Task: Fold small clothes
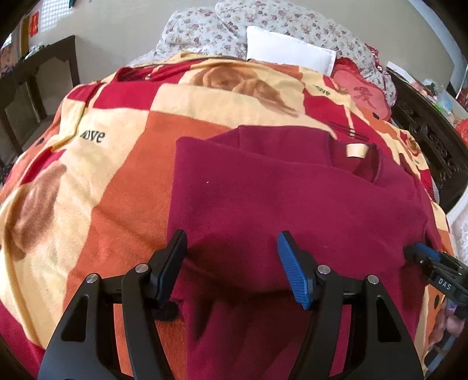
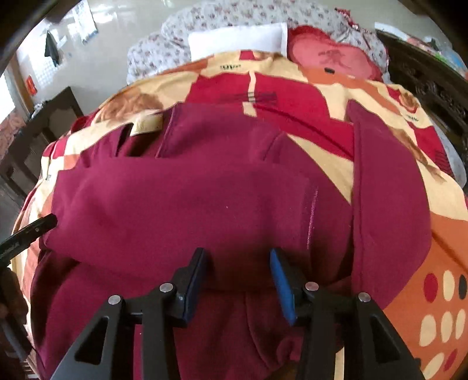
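A maroon sweater (image 1: 286,204) lies on the patterned blanket, collar and cream neck label (image 1: 355,151) at the far side. One sleeve is folded across the body; in the right wrist view the other sleeve (image 2: 389,187) runs out to the right of the sweater (image 2: 181,204). My left gripper (image 1: 232,248) is open, low over the sweater's near left part. My right gripper (image 2: 237,263) is open over the sweater's near middle, nothing between its fingers. The right gripper's tip (image 1: 421,252) shows at the right edge of the left wrist view; the left gripper's finger (image 2: 38,226) shows at the left edge of the right wrist view.
The red, orange and cream blanket (image 1: 117,175) covers a bed. A white pillow (image 1: 289,49), a floral quilt (image 1: 210,26) and a red cushion (image 2: 330,55) lie at the head. A dark wooden table (image 1: 44,76) stands left; a carved dark wood frame (image 1: 430,137) runs along the right.
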The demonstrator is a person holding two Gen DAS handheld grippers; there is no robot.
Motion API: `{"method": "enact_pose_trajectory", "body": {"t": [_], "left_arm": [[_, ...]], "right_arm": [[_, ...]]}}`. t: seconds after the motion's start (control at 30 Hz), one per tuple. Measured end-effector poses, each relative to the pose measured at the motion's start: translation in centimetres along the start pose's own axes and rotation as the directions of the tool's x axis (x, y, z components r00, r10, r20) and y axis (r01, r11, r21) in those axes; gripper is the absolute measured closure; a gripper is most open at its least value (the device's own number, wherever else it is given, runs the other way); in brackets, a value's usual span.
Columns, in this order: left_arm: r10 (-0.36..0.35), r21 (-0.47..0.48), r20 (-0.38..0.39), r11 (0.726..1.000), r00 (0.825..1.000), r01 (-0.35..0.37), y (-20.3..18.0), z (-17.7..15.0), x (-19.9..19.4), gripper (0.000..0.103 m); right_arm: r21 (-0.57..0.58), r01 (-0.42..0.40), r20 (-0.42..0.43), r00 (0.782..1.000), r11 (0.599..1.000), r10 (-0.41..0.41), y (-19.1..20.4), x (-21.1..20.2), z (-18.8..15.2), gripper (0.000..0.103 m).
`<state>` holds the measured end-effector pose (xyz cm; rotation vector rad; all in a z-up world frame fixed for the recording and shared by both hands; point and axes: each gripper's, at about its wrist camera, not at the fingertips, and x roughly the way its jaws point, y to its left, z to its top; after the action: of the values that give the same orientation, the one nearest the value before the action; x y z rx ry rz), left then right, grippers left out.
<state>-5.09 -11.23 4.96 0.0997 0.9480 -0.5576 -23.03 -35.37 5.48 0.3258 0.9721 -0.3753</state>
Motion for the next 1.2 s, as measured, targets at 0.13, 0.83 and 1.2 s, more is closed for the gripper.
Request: {"method": "enact_pose_trajectory", "body": {"t": [0.13, 0.83, 1.2], "left_arm": [[-0.026, 0.002, 0.003, 1.000, 1.000, 0.026, -0.8, 0.2, -0.8, 0.039], [-0.099, 0.056, -0.100, 0.993, 0.990, 0.105, -6.7, -0.4, 4.5, 0.038], [-0.102, 0.075, -0.094, 0.991, 0.990, 0.109, -7.1, -0.6, 4.9, 0.032]], "right_arm": [[0.037, -0.038, 0.036, 0.999, 0.999, 0.036, -0.9, -2.5, -0.2, 0.060], [0.254, 0.053, 0.090, 0.993, 0.966, -0.078, -11.9, -2.5, 5.9, 0.057], [0.385, 0.140, 0.032, 0.986, 0.912, -0.165, -16.2, 5.1, 13.6, 0.056]]}}
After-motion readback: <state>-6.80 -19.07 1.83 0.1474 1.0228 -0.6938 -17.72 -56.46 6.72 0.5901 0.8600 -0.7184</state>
